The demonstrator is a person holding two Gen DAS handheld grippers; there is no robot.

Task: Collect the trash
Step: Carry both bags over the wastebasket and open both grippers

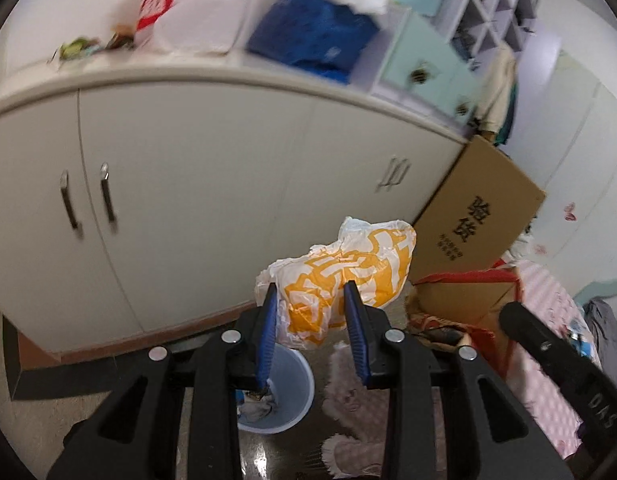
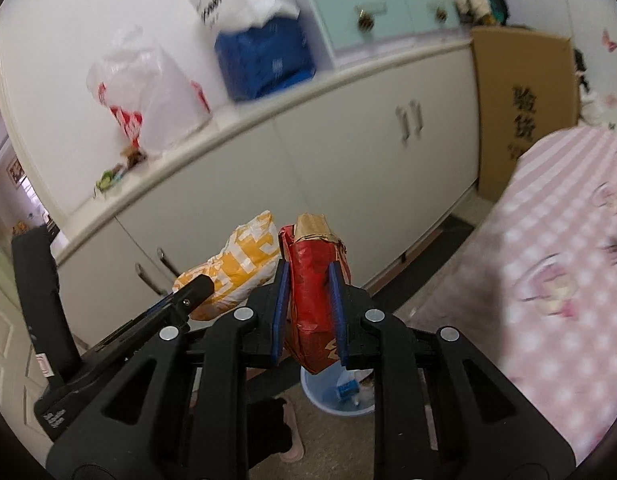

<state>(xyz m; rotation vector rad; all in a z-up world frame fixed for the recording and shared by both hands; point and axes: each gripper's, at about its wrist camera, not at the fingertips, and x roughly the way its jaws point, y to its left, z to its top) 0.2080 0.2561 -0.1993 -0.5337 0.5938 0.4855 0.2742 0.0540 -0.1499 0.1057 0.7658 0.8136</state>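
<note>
My left gripper (image 1: pixel 311 292) is shut on a crumpled yellow-and-white plastic bag (image 1: pixel 348 276), which bulges out past the blue pads. That bag (image 2: pixel 236 268) and the left gripper's tip also show in the right wrist view. My right gripper (image 2: pixel 308 276) is shut on a red carton with a brown folded top (image 2: pixel 312 280), held upright between its pads. On the floor below both grippers stands a pale blue bin (image 1: pixel 286 392), with some scraps inside; in the right wrist view the bin (image 2: pixel 328 398) sits just under the carton.
A long cream cabinet (image 1: pixel 196 184) with metal handles runs across behind, plastic bags and a blue package on top. A brown cardboard box (image 1: pixel 474 216) leans at its end. A pink checked bed (image 2: pixel 548 280) is at the right. Fluffy pink slippers (image 1: pixel 348 404) lie by the bin.
</note>
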